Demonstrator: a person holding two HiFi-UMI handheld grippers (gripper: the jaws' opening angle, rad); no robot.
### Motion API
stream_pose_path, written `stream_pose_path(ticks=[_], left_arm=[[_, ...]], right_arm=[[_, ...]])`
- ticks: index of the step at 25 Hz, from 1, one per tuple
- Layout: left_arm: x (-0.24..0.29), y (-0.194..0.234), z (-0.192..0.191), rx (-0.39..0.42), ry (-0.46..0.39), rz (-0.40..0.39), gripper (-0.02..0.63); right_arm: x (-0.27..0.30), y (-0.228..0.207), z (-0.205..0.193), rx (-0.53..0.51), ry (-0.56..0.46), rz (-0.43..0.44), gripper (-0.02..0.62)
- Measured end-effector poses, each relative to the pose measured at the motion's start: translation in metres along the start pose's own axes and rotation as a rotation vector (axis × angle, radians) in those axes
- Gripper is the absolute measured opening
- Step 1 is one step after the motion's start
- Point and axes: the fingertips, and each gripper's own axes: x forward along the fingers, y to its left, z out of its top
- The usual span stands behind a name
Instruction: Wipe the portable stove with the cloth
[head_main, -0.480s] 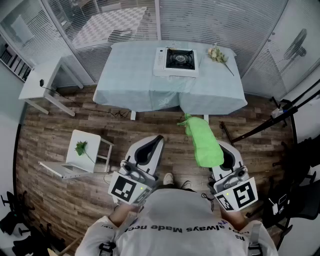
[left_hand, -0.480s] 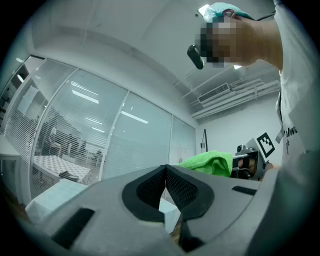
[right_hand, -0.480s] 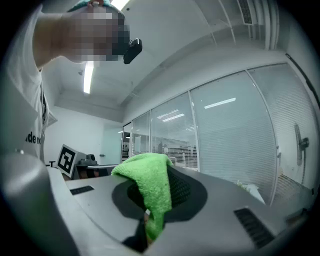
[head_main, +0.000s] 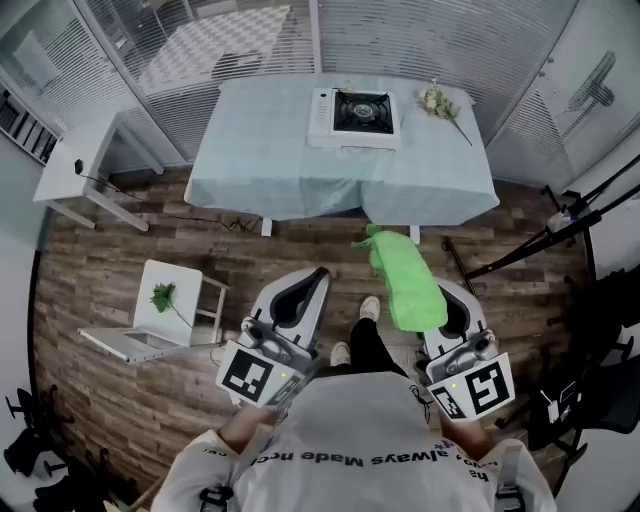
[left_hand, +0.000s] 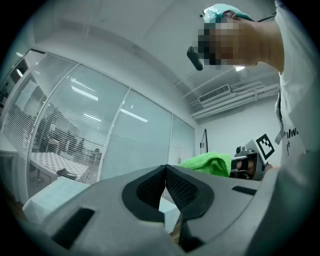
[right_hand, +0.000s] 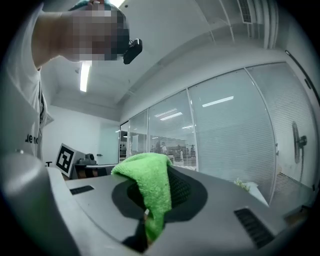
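Head view: left gripper (head_main: 312, 278) at 7 o'clock, fingers pressed together on nothing. Portable stove (head_main: 356, 117) on bench (head_main: 262, 165) at 12 o'clock, well apart from both grippers. Right gripper (head_main: 447, 300) at 5 o'clock, fingers clamped on green cloth (head_main: 405, 282).

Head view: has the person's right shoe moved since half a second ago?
Yes. The right shoe has stepped forward toward the cloth-covered table, while the other shoe stays put on the wood floor.

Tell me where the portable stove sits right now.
In the head view, the portable stove sits on the cloth-covered table ahead, near its far edge at about mid-width, with a flower sprig lying to its right.
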Motion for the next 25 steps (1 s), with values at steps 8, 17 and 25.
stream_pose_path(ticks=[8,17,25], left_arm=[[0.038,0.026,-0.003,0.03,-0.014,-0.009,0.012],[0.129,0.074,-0.009,0.025,-0.007,-0.016,0.012],[0.222,0.119,-0.015,0.034,0.02,0.003,0.012]], right_arm=[[0.035,-0.036,-0.007,0.015,-0.01,-0.002,0.026],[0.103,-0.113,-0.006,0.031,-0.016,0.019,0.026],[0.164,-0.193,0.001,0.036,-0.018,0.048,0.026]])
